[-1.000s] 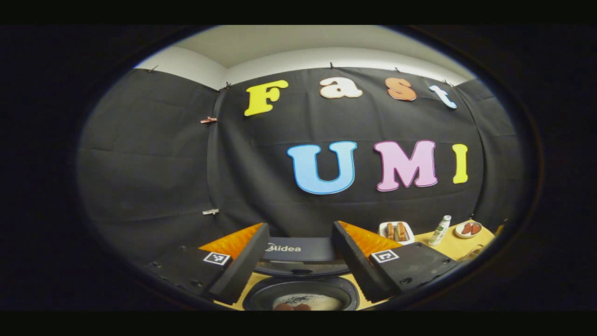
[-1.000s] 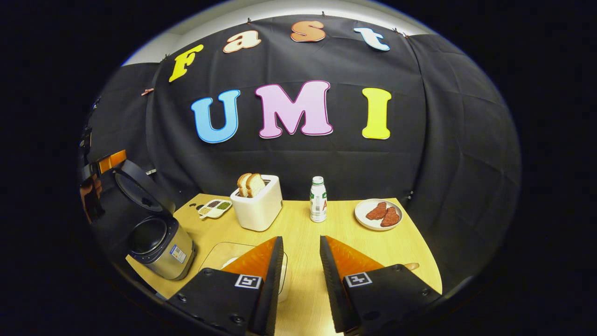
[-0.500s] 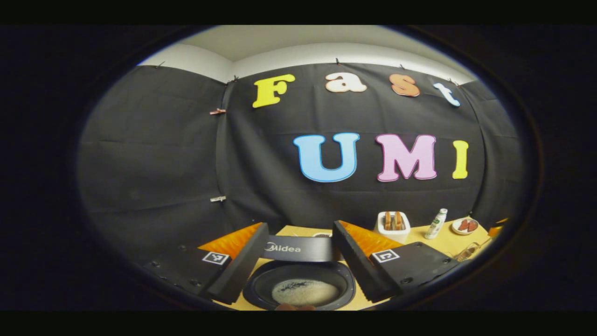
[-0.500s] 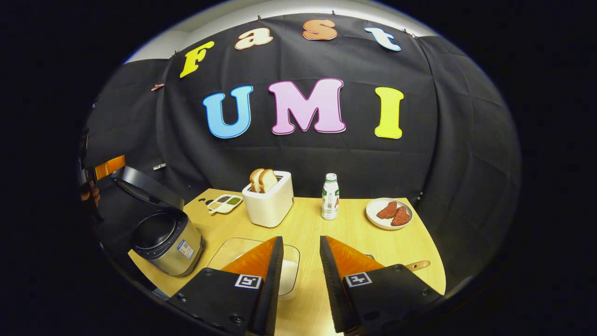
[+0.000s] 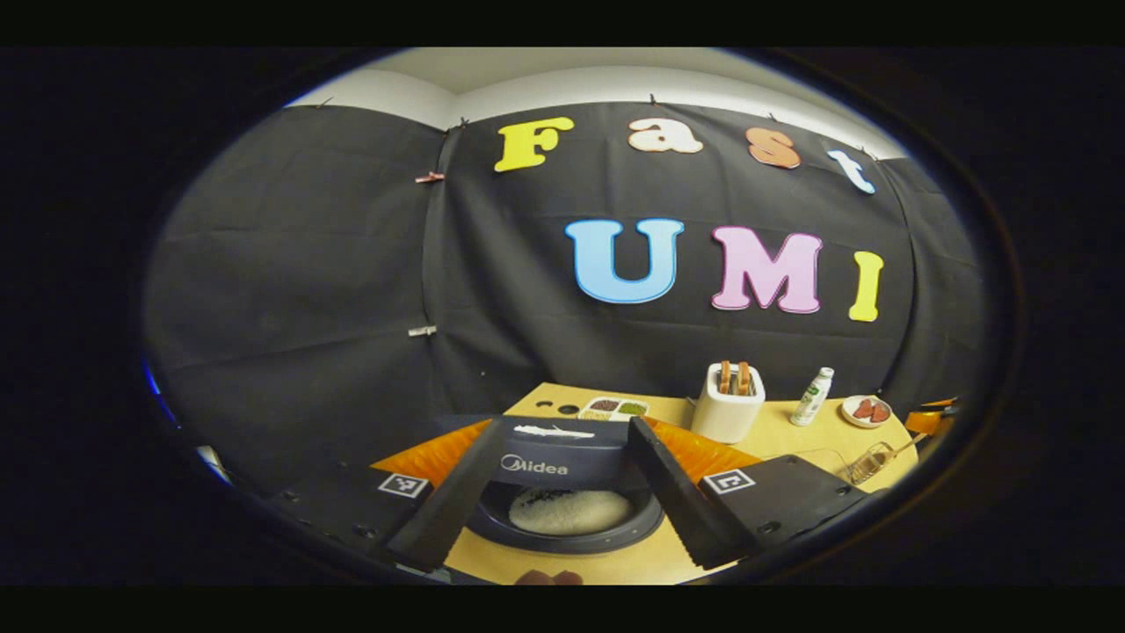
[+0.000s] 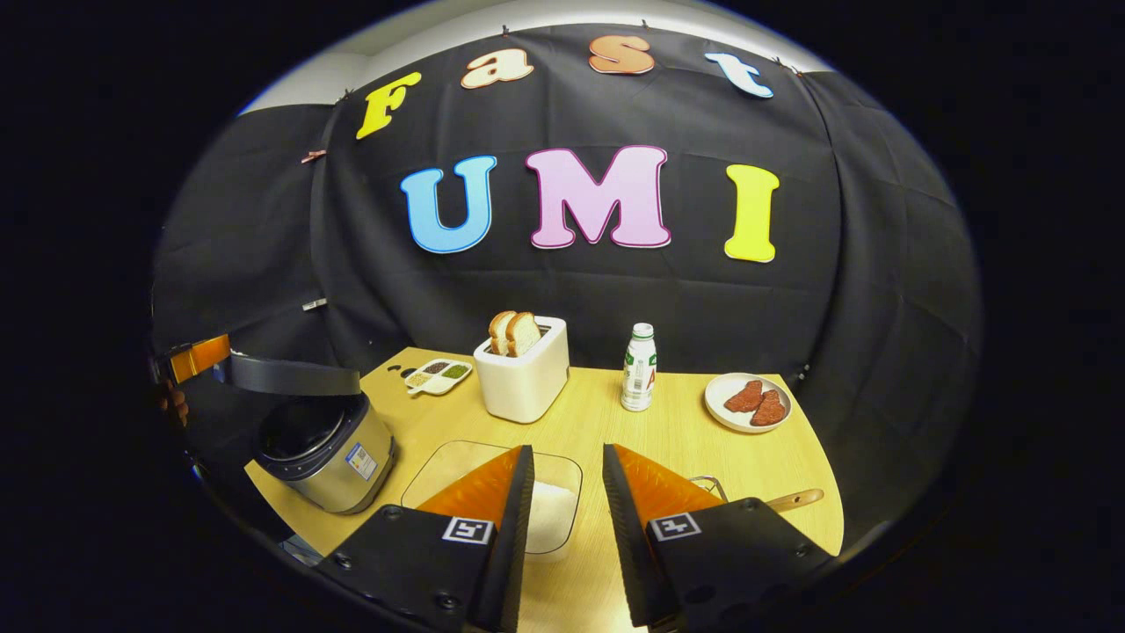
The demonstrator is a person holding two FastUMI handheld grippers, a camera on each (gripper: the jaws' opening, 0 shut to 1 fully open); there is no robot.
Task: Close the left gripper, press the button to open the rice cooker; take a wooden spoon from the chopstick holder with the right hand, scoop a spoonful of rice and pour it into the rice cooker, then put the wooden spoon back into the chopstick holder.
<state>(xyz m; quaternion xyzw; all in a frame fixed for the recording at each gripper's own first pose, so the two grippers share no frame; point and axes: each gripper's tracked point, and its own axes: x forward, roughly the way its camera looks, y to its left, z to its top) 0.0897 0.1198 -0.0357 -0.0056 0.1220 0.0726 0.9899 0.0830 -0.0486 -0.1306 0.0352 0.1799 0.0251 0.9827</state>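
The left gripper view looks from just above the rice cooker (image 5: 562,492), close over its pot, toward the back wall. The right gripper view sits farther back at the table's (image 6: 668,440) near edge, facing the wall. Both share the toaster (image 5: 728,413) (image 6: 525,380), bottle (image 5: 810,397) (image 6: 639,367) and cooker (image 6: 325,444).

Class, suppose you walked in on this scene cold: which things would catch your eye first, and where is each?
The rice cooker at the table's left edge, its lid partly raised over the pot. Behind it at the middle stands a white toaster with bread slices, and a plate of meat lies at the far right.
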